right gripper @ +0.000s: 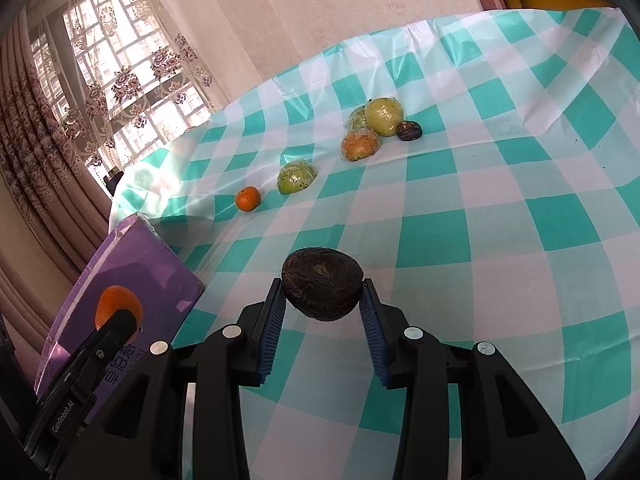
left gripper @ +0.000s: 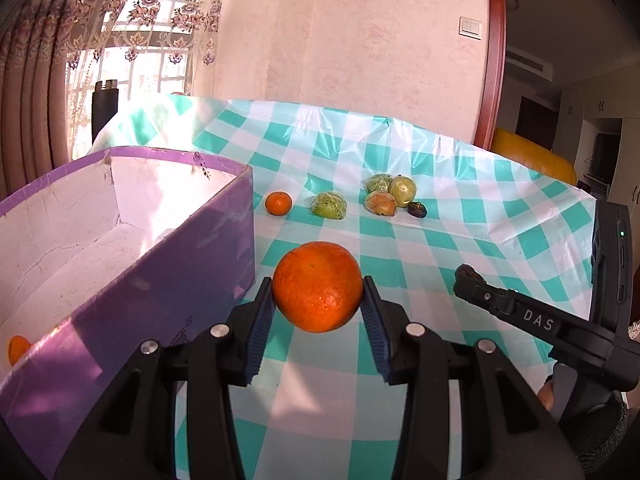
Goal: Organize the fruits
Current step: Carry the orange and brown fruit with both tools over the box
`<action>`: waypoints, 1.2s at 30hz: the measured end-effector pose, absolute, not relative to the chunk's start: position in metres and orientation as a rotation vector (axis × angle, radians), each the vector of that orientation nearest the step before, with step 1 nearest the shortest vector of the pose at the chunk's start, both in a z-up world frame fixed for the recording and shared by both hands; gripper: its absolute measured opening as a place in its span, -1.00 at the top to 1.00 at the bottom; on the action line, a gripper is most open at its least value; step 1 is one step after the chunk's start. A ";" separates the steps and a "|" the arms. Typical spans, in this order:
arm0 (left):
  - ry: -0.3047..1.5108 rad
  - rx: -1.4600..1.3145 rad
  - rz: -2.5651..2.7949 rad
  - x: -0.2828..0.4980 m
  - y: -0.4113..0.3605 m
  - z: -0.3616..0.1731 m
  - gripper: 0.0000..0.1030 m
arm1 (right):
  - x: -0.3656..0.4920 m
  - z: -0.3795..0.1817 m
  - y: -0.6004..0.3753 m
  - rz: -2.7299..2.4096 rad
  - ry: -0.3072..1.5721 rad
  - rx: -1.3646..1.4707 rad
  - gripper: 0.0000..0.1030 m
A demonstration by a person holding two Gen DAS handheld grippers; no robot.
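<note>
Carry step going on here, both hands loaded. Biggest thing is the purple box (left gripper: 132, 280) sitting on the checkered counter (left gripper: 460, 216), open top, with one orange thing already in its near corner.

The left claw (left gripper: 318, 300) is clamped on a big orange (left gripper: 318, 286), held up just right of the box wall. The right claw (right gripper: 323, 300) is clamped on a dark brown ridged fruit (right gripper: 322, 288), maybe a water chestnut, hard to say.

Next I'd guess: swing left over the rim, then let go.

A small mandarin (left gripper: 278, 203) and wrapped greenish fruits (left gripper: 390, 194) wait farther back.

Readable writing: "DAS" on one claw arm, "GenRobot.AI" on the other; the box print is Chinese characters I can't read.
</note>
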State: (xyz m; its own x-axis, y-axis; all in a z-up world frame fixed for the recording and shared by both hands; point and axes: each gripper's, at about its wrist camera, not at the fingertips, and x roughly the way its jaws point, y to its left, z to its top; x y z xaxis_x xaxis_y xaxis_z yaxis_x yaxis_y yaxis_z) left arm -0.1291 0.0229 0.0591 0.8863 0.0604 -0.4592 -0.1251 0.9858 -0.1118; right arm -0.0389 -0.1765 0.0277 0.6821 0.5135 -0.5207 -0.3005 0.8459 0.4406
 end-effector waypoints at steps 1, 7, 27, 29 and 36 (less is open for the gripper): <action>0.462 -0.127 0.116 -0.133 0.024 0.064 0.16 | -0.041 0.029 -0.175 0.471 0.674 0.336 0.25; 0.444 -0.083 0.218 -0.153 0.040 0.090 0.16 | -0.050 0.045 -0.152 0.545 0.659 0.327 0.25; 0.540 -0.131 0.374 -0.208 0.130 0.119 0.16 | -0.098 0.120 -0.014 0.833 0.573 0.104 0.24; 0.557 -0.149 0.386 -0.212 0.143 0.119 0.16 | -0.101 0.125 0.007 0.844 0.583 0.042 0.24; 0.664 -0.161 0.421 -0.214 0.189 0.114 0.16 | -0.114 0.126 0.086 0.821 0.612 -0.309 0.24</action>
State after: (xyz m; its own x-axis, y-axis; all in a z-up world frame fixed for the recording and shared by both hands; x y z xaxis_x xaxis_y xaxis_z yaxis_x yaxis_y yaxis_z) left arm -0.2139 0.1891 0.1144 0.7069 0.3266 -0.6274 -0.4279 0.9037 -0.0117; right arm -0.1137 0.0857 0.1260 0.5241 0.5870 -0.6170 -0.7587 0.6509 -0.0253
